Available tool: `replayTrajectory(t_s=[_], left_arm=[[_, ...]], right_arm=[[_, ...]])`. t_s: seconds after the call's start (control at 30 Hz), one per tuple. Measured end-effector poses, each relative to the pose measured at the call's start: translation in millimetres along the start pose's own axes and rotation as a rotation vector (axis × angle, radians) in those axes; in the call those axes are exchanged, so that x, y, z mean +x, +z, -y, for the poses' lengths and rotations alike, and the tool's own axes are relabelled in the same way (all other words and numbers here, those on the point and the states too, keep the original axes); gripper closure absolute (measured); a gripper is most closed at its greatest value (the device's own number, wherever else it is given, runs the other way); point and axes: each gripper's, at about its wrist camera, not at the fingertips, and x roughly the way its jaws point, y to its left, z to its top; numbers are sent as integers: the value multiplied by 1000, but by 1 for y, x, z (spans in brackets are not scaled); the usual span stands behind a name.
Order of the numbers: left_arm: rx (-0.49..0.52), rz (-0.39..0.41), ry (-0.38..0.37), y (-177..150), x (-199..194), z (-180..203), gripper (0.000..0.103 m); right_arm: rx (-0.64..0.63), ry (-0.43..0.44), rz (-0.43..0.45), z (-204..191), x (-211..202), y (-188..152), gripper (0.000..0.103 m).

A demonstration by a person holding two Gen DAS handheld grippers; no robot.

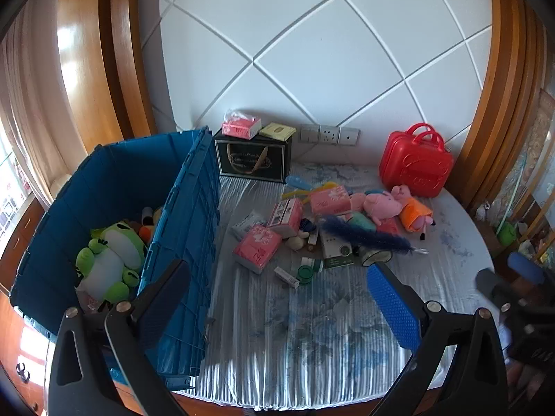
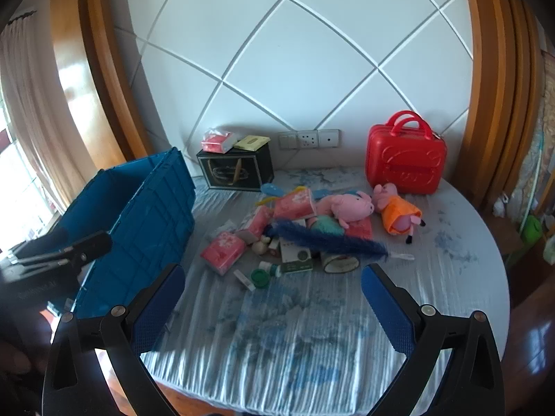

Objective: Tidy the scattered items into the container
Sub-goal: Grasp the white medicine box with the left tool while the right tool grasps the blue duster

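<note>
Toys already lay in the blue crate [image 1: 114, 187] at the left of the left wrist view: a green frog plush [image 1: 111, 263] rested on its floor beside smaller items too crowded to name, which suggested that the tidying was under way but far from done. The crate stood open on the left edge of the worktop [image 1: 312, 339], probably so that either hand could drop things in from the side where the clutter lay.

Toward the middle of that view the scattered pile remained: pink tissue packs [image 1: 257, 248], a green-lidded jar [image 1: 306, 274], a white and green box [image 1: 335, 253], a dark blue feathery duster [image 1: 364, 237] lying across the heap, and two pink pig plushes [image 1: 381, 204] just right of it. A black gift box [image 1: 253, 159] carrying more tissues stood against the wall behind, and a red toy suitcase [image 1: 414, 164] stood at the upper right, apart from the pile.

The left claw [image 1: 277, 298] was spread as wide as it goes, its pads touching nothing, hanging above bare cloth with the crate's wall just beside its left finger. The right claw [image 2: 274, 300] was likewise fully spread and empty, aimed down at the near edge of the pile, the jar and a small white tube [image 2: 244, 280] nearest ahead.
</note>
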Motion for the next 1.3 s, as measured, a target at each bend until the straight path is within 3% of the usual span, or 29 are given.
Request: replayTrajectory(t_s=[0.37, 0.7, 1.0, 1.3], left_arm=[[0, -234, -98, -30, 139, -23, 0], [17, -311, -94, -55, 213, -7, 0], [-263, -372, 25, -80, 298, -20, 0], [-410, -448, 92, -96, 399, -7, 1]], right_arm=[[-3, -68, -53, 13, 73, -3, 0], [-47, -99, -173, 45, 150, -18, 0], [-159, -49, -230, 76, 209, -20, 0], [-353, -16, -289, 120, 300, -36, 0]])
